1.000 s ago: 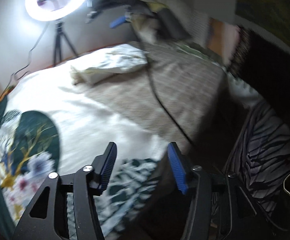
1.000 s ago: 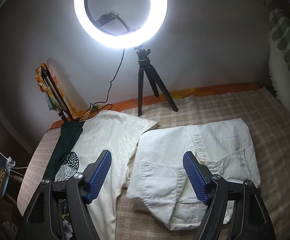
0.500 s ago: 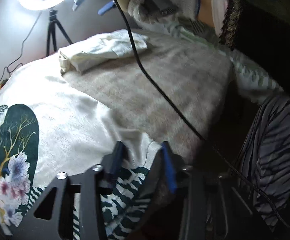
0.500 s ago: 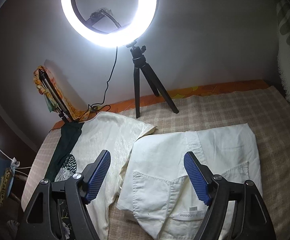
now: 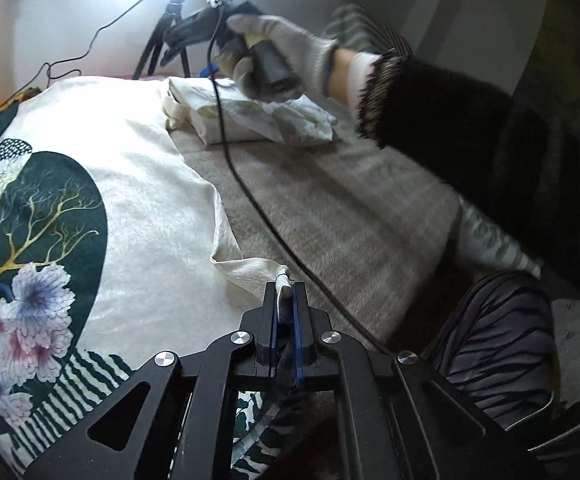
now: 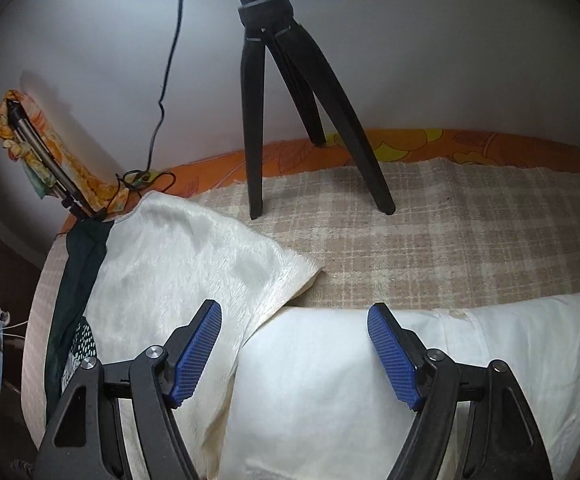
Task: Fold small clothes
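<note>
A cream T-shirt (image 5: pixel 138 184) with a dark green floral print lies spread on the bed. My left gripper (image 5: pixel 286 296) is shut on the shirt's near hem corner, and the cloth bunches between the blue pads. A folded white garment (image 5: pixel 258 120) lies farther back, also seen as the white garment (image 6: pixel 369 380) in the right wrist view. My right gripper (image 6: pixel 293 344) hangs open just above the white garment's far edge, nothing between its fingers. The cream T-shirt's sleeve (image 6: pixel 194 264) lies to its left. In the left wrist view a gloved hand (image 5: pixel 278 52) holds the right gripper over the white garment.
A black tripod (image 6: pixel 282 92) with a ring light stands on the checked blanket (image 6: pixel 449 232) at the back by the wall. A black cable (image 5: pixel 258 208) trails across the blanket. A striped dark cloth (image 5: pixel 497 344) lies at the right near edge. A colourful rag (image 6: pixel 38 144) hangs at the left.
My left gripper has closed on the T-shirt's hem corner. My right gripper has dropped forward toward the white garment, still open; the tripod looms closer.
</note>
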`<state>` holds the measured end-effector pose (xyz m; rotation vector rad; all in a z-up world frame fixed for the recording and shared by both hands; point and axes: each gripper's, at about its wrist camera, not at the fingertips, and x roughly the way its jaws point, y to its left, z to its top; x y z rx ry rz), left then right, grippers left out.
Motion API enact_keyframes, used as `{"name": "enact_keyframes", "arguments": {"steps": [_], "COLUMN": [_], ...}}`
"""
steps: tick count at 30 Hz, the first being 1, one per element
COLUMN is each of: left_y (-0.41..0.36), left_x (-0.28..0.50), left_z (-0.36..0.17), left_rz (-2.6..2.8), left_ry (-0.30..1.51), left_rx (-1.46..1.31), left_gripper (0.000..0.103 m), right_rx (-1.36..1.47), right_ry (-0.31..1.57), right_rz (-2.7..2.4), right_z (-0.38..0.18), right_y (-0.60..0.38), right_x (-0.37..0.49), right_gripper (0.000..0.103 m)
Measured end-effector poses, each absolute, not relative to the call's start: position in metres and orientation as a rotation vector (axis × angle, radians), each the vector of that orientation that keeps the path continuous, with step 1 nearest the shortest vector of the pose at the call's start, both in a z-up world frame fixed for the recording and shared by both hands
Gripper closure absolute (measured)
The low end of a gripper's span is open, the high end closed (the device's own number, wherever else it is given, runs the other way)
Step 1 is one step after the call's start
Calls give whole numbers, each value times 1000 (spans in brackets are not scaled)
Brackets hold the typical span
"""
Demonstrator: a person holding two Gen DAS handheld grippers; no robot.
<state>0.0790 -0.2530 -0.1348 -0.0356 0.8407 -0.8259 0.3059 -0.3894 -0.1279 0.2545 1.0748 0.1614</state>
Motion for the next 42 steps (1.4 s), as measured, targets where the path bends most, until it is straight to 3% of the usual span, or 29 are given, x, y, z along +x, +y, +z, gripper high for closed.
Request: {"name": "enact_keyframes", "arguments": {"steps": [4,11,13,15,17,31,42], "left_y": [-252,-245,-243,-242,-239,-186,-139], "left_x": [80,83,83,82,81,58,38], "left_z": [-133,-139,-138,-138,-139,-140,-132], "left_rz": [-831,-814,-806,-800,-792,-693,-561], "left_ry": [841,850,844,839,833,780,678], "left_rx": [-70,-105,-118,-130,-142,-208,-209], "left_gripper": [99,99,99,99,99,100,100], "right_rx": [258,207,186,194,176,21,-138], "right_ry": [1118,1167,1162,1155,1136,1032,995], "right_rz": [144,117,101,111,108,54,68], "right_z": [-140,-161,-160,-157,-147,-66,-46], "right_y": [-383,-369,-365,-362,-355,-277,-176], "right_x": [330,353,354,353,351,351,358], "right_gripper": [28,51,67,93,98,102,102]}}
